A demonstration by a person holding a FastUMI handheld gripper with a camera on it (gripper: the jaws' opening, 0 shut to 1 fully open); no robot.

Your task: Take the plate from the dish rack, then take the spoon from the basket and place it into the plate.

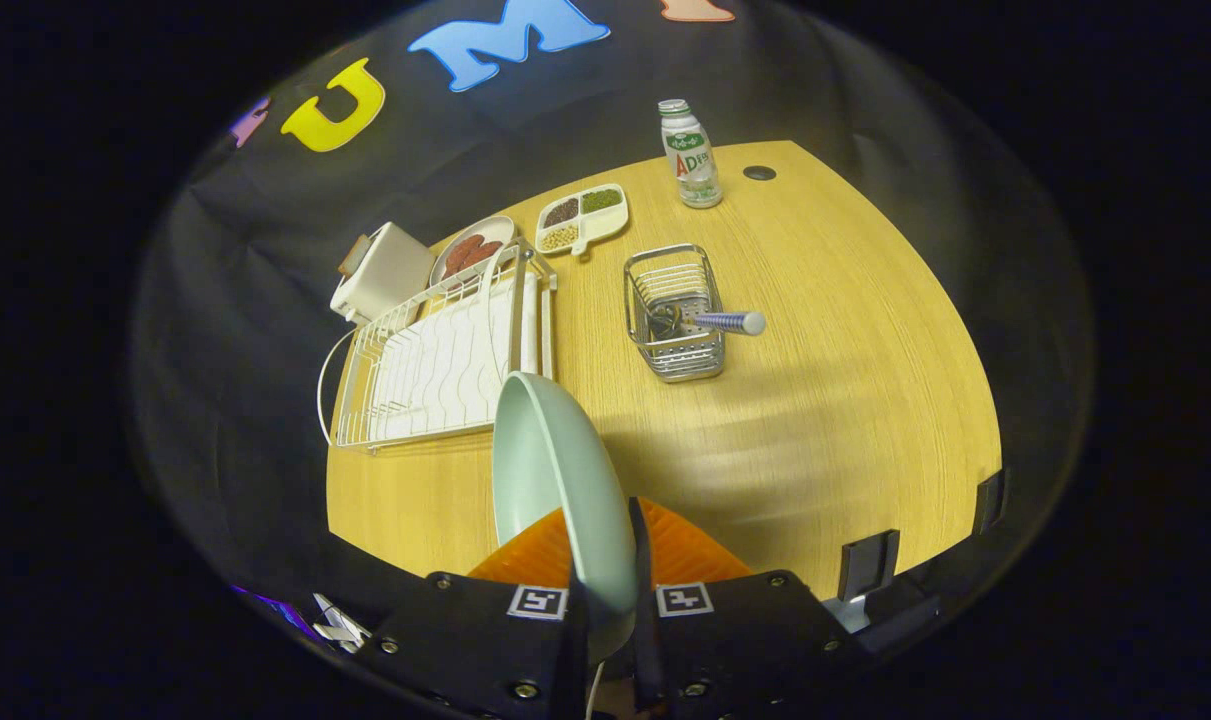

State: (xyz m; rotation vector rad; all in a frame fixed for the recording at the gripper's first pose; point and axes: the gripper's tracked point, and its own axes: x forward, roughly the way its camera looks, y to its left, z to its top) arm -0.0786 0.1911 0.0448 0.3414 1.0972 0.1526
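Gripper view, table: the light wooden tabletop (pixel 845 330) carries everything, and a bare stretch of it lies just ahead of the fingers, between the rack and the basket.
Dish rack: the white wire dish rack with its wavy white drain tray (pixel 435 365) stands on the table beyond the fingers; I see no plate in its slots, so the first step reads as done.
Plate: the pale green round ceramic plate (pixel 555 480) is held on edge, upright, its rim running down between the two fingers; it is off the rack and above the table, not resting on it.
Gripper: the two-finger gripper (pixel 610 600) is clamped on the plate's lower rim, one finger on each face as far as I can tell.
Basket: the small silver wire basket (pixel 673 312) stands on the table, well apart from the plate and just beside the rack.
Spoon: the spoon with a bluish patterned handle and a white rounded end (pixel 727 322) lies in the basket, its handle sticking out over the rim, untouched.
Other things: a white boxy appliance (pixel 383 268), a round dish of reddish food (pixel 473 250), a white divided tray of beans (pixel 581 216) and a small white plastic bottle (pixel 691 155) stand farther back.
Left to do: by my judgement, set the plate flat on the table, let go, fetch the spoon, and lay it in the plate.
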